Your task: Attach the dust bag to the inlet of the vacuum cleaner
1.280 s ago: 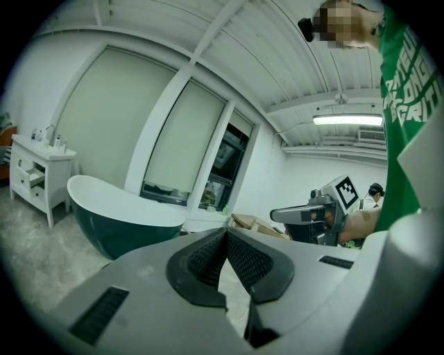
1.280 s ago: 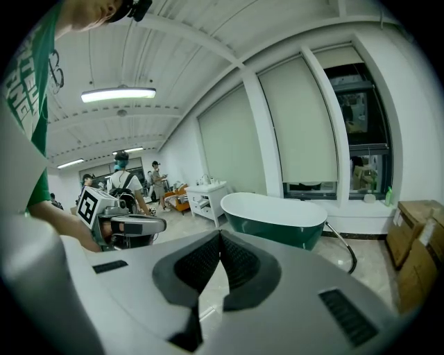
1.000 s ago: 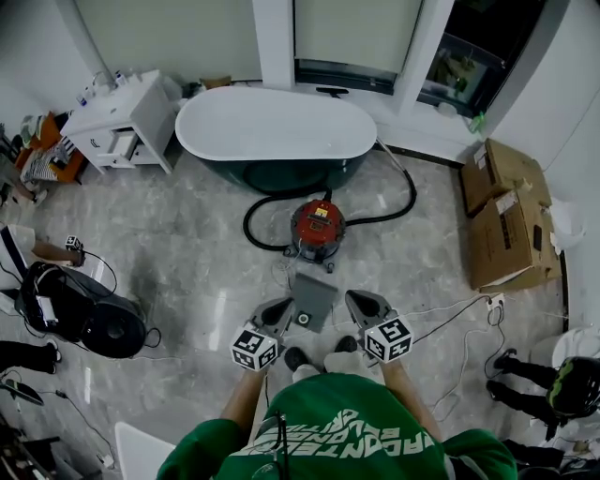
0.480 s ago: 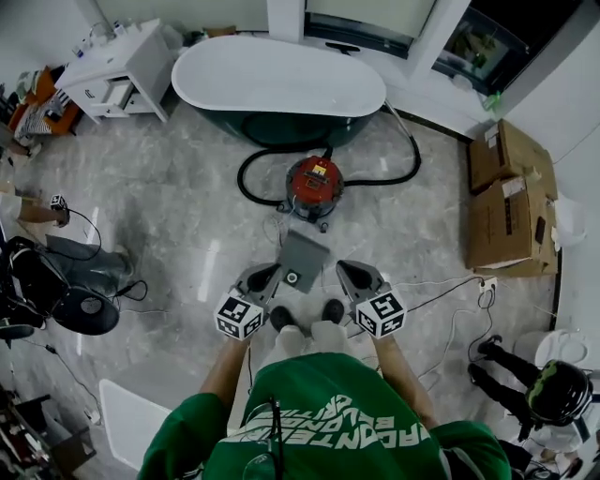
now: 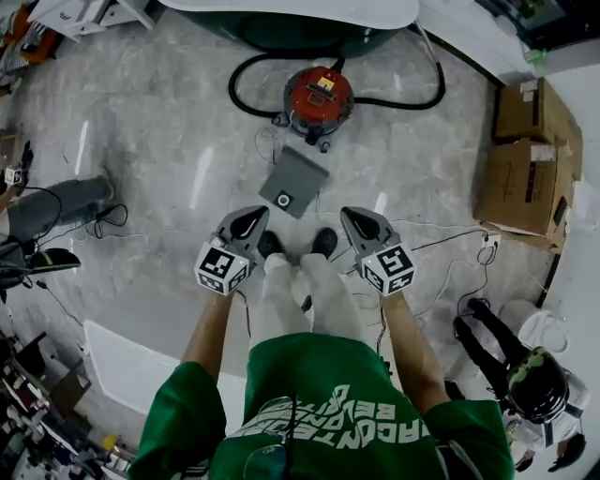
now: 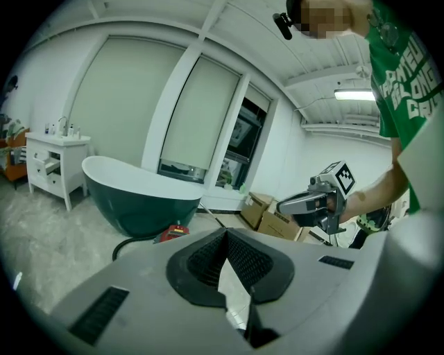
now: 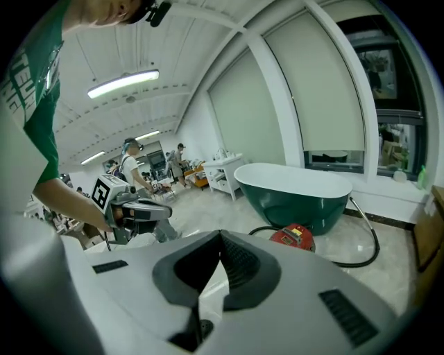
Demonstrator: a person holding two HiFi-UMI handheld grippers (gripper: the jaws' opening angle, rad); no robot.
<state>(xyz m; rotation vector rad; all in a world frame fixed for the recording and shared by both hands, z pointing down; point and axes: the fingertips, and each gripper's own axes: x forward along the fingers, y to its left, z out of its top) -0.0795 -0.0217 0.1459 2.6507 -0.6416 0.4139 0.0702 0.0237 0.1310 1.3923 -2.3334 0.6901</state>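
Looking steeply down at the floor: noted dust bag [image 5: 293,181], a flat grey square with round collar hole, at centre frame, just below the red vacuum cleaner [image 5: 319,94] and just above the shoes [image 5: 272,245]. Touched by neither gripper.

Compared with a second before: found the head view tipped further down, bathtub [image 5: 281,9] cut to a sliver at top edge, cardboard boxes [image 5: 525,169] pushed to the right margin, bag and vacuum drawn nearer. Found both grippers dropped lower, flanking the legs.

Read left gripper [image 5: 251,217] as pinched fully together, nothing between. Same for right gripper [image 5: 356,218]: closed tight and empty. Saw vacuum and bathtub beyond the jaws in both gripper views; could not see the bag there, hidden under the gripper bodies.

Judged this a stoop-and-approach phase, pick-up not yet begun. Judged next need: jaws parted before any hold on the bag's edge or collar, then collar carried to the inlet. Could not make out the inlet's place on the vacuum.
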